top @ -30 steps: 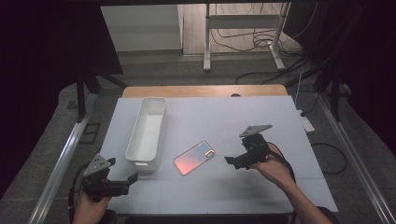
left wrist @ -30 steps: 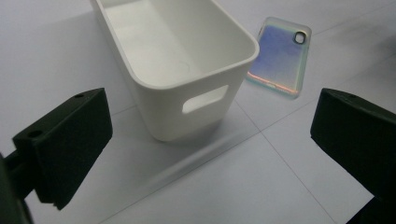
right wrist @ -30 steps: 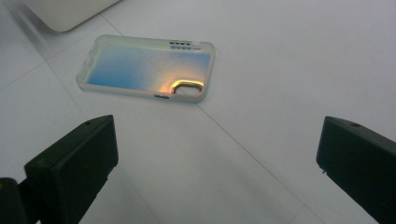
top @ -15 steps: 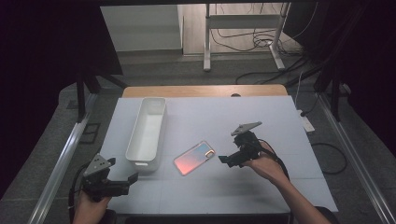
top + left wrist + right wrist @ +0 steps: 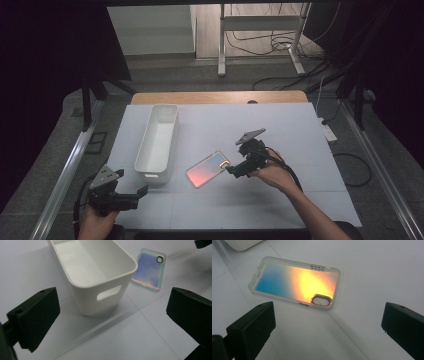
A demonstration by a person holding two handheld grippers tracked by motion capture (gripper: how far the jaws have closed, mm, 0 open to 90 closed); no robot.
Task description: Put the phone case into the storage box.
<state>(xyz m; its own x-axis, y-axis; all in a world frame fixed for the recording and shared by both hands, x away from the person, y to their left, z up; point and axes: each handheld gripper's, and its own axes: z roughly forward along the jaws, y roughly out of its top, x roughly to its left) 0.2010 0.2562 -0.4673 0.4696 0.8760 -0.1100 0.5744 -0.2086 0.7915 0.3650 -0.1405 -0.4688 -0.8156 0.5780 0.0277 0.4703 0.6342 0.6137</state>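
An iridescent phone case (image 5: pixel 208 169) lies flat on the white table, camera hole toward the right. In the right gripper view the phone case (image 5: pixel 295 281) glows blue to orange just beyond the two jaws. My right gripper (image 5: pixel 234 171) is open and hovers at the case's right end, apart from it. A long white bin (image 5: pixel 157 138) stands left of the case, empty inside. My left gripper (image 5: pixel 136 192) is open near the table's front left corner, facing the white bin (image 5: pixel 95 275) and the phone case (image 5: pixel 149 270) behind it.
The white table surface (image 5: pixel 280 130) stretches wide behind and to the right of the case. A wooden edge (image 5: pixel 220 97) runs along the far side. Cables and metal stand legs (image 5: pixel 260 35) lie on the floor beyond. Metal rails (image 5: pixel 65 170) flank the table.
My right gripper has moved left and slightly forward, from well right of the phone case to its right end. The left gripper has stayed where it was.
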